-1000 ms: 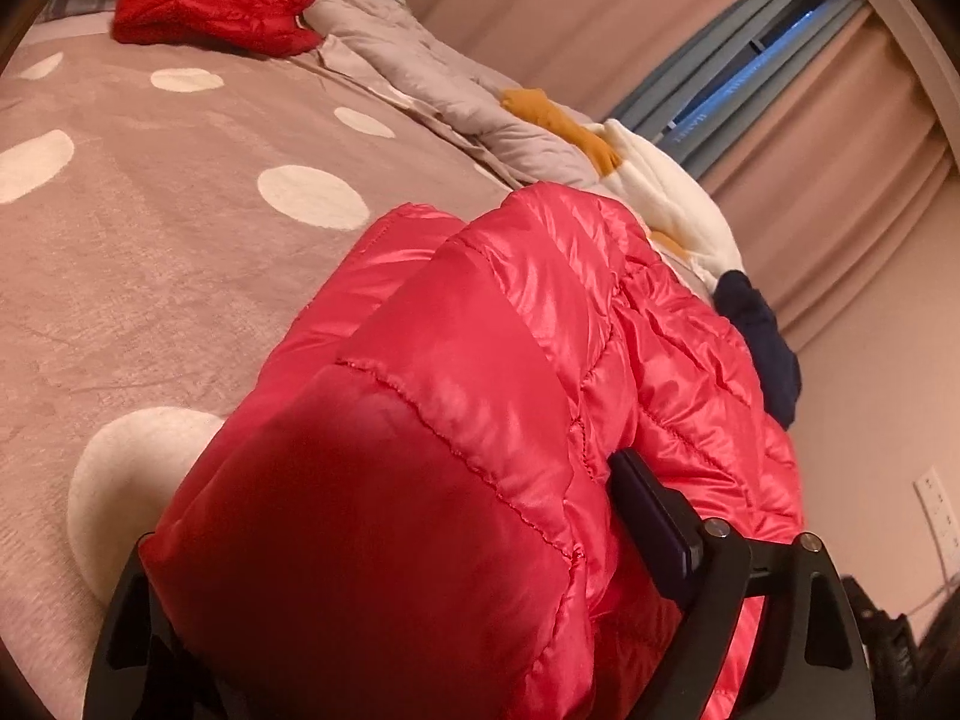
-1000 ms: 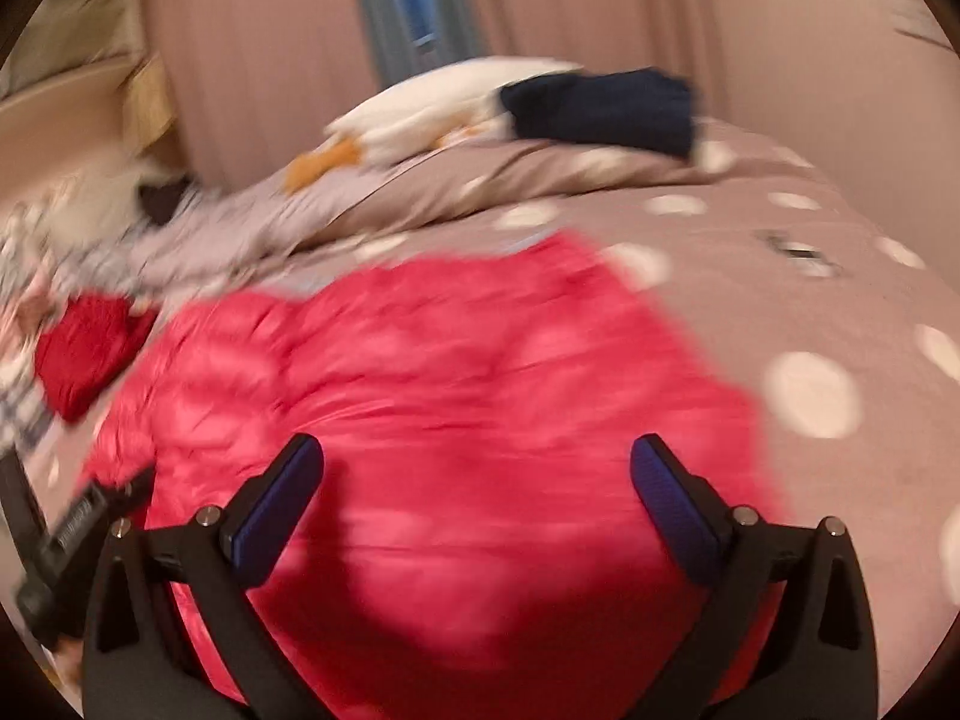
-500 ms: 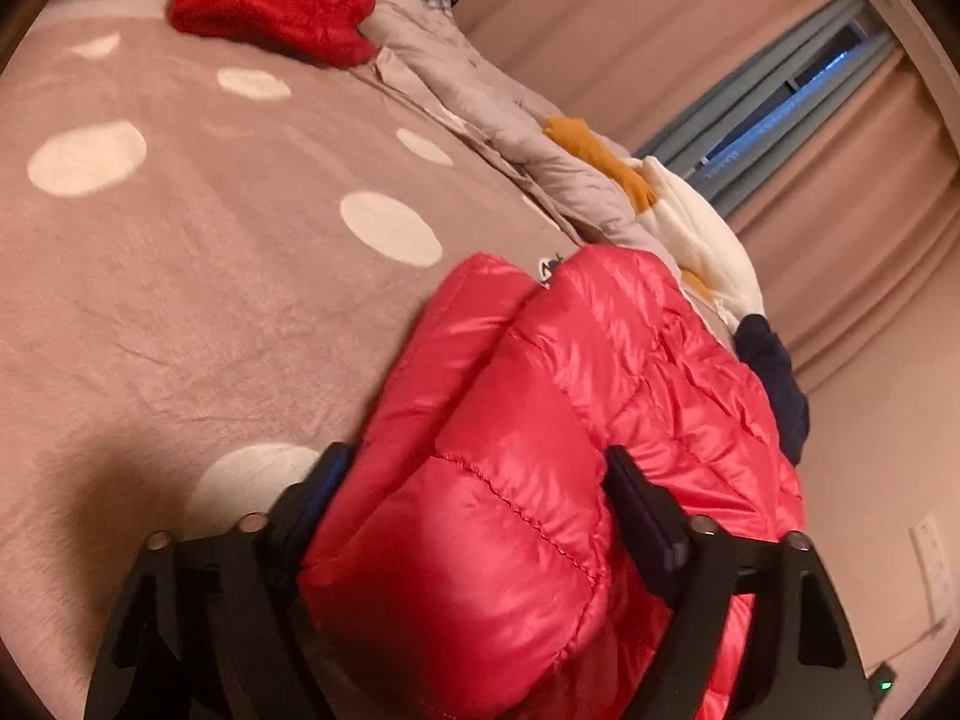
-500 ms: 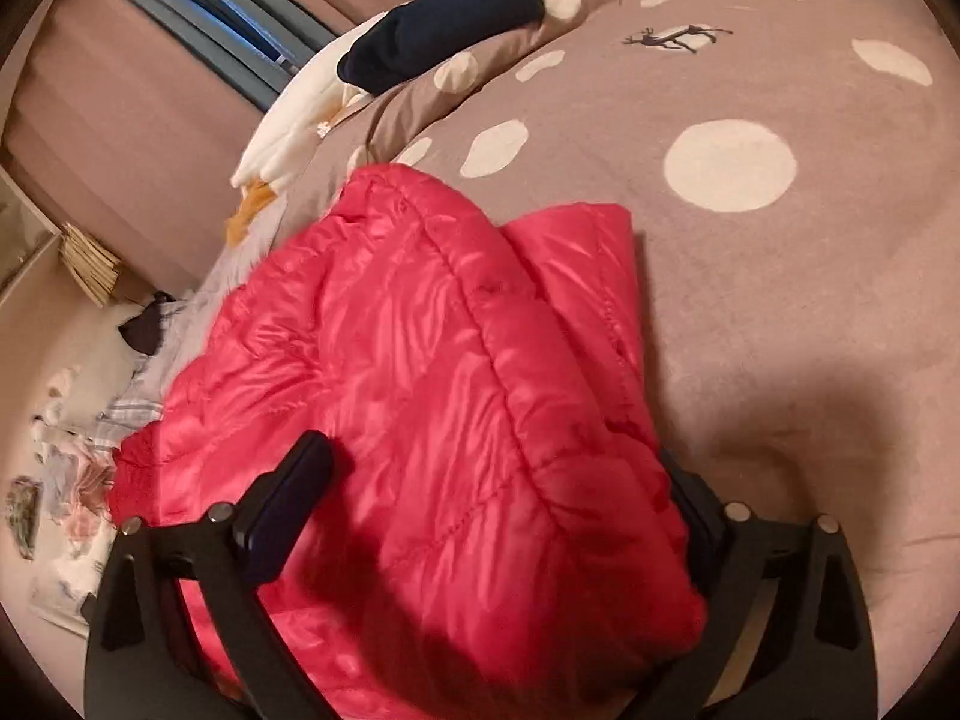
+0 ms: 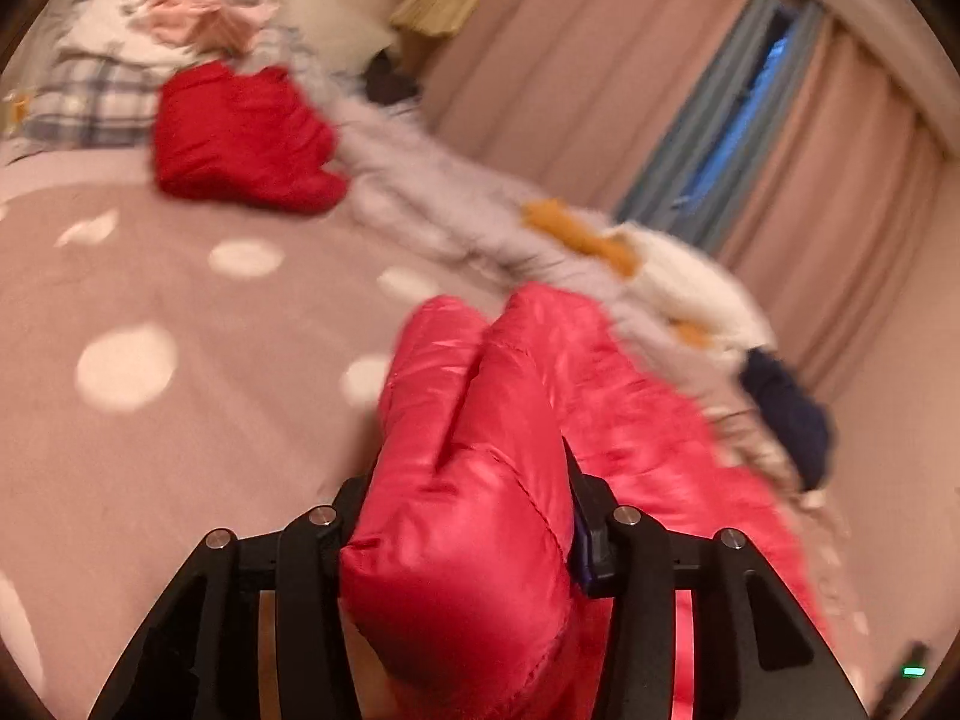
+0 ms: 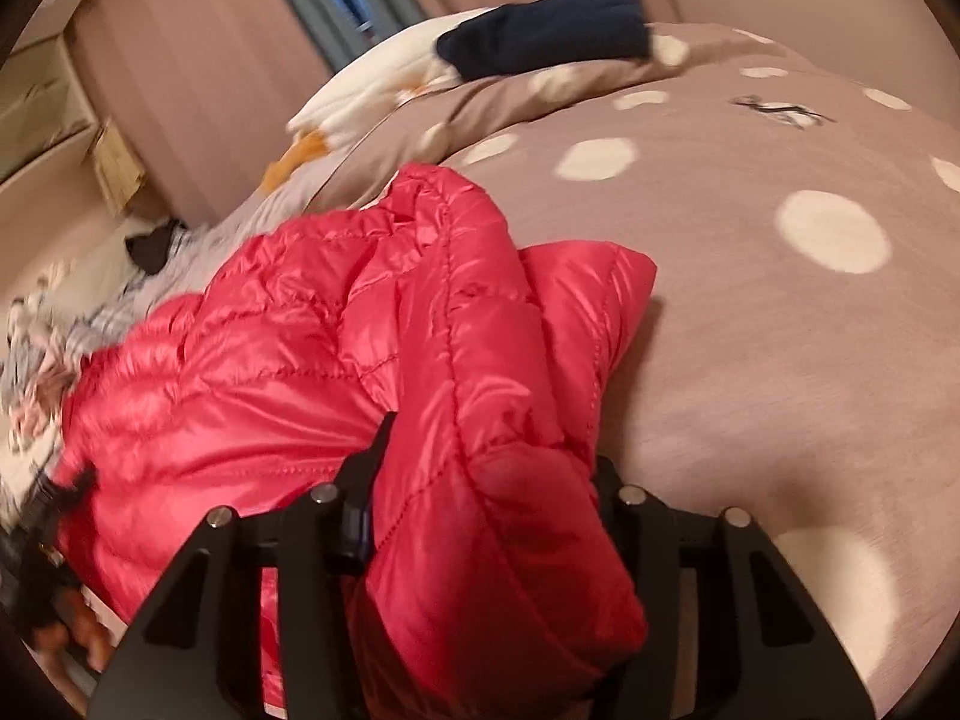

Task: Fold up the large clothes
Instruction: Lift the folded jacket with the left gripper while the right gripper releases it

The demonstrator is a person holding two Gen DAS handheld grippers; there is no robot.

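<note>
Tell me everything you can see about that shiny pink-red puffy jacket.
The puffy jacket is glossy pink-red, quilted in stitched rows, and looks like thin slick nylon over soft filling. It lies bunched and partly doubled over on a brown bedspread with pale dots. Thick folds of it are pinched in both tools: the left claw grips one padded bundle, the right claw another, with fabric bulging out around the fingers. Its far edge lies near a grey garment; whether they touch is unclear.

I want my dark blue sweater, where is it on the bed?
In the right wrist view, the dark blue sweater lies at the top centre, on the far edge of the dotted blanket, touching the white garment beside the curtain.
</note>
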